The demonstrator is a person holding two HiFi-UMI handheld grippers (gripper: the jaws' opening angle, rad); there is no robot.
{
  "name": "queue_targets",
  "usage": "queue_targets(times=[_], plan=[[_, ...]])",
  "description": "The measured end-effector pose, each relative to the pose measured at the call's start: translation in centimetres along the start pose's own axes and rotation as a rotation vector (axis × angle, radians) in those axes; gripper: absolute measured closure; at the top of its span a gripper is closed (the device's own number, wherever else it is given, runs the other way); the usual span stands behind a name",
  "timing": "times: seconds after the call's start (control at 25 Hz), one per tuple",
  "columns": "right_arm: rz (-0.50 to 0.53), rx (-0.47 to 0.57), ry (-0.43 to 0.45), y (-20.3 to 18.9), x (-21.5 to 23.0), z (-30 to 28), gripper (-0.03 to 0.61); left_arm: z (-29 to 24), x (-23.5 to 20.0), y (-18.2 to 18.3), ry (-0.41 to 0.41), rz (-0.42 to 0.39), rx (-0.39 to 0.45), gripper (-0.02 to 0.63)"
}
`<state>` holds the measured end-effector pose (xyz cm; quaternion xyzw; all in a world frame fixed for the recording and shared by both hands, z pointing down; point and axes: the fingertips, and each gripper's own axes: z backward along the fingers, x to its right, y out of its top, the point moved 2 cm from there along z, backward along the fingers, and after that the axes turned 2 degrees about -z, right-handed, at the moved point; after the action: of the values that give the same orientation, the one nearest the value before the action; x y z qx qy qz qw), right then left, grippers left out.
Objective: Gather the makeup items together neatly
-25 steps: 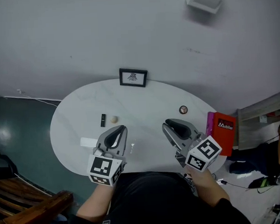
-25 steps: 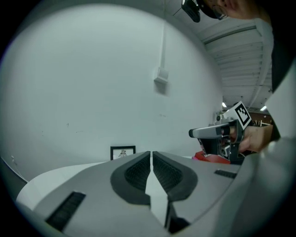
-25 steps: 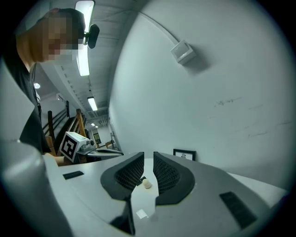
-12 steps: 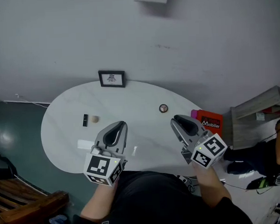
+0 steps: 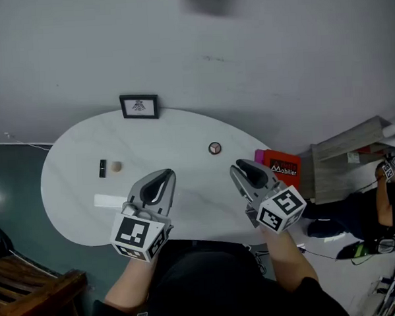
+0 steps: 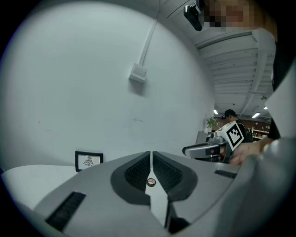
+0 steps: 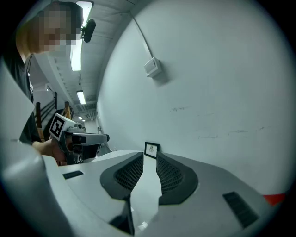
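Head view is pretty evenly lit, soft indoor light and nothing harsh. The white worktop (image 5: 67, 187) comes out bright and a bit washed, while the floor (image 5: 14, 196) at the left edge goes dark and murky. Both gripper views are heavy fisheye, with black corners and straight lines bowing toward the rim. Ceiling strip lights (image 7: 75, 54) blow out in the upper left of the right gripper view. The left gripper (image 6: 151, 152) and right gripper (image 7: 150, 152) fill the bottom of their own views and look soft, while the wall (image 7: 208, 92) behind reads sharper.
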<state>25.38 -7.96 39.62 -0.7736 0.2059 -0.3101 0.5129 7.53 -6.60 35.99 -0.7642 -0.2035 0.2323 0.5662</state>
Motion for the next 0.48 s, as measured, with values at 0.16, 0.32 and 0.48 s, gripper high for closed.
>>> queue_targets(times=[0.16, 0.32, 0.48], plan=[[0.023, -0.065, 0.047, -1.9, 2.2, -1.4, 0.458, -0.9, 0.9, -0.5, 0.049, 0.022, -0.002, 0.588], [0.067, -0.111, 0.098, -3.3, 4.6, -3.3, 0.430, -2.0, 1.3, -1.6, 0.104, 0.059, -0.005, 0.588], [0.084, -0.160, 0.117, -5.0, 6.5, -5.2, 0.414, -3.2, 1.8, -2.4, 0.112, 0.075, -0.029, 0.588]])
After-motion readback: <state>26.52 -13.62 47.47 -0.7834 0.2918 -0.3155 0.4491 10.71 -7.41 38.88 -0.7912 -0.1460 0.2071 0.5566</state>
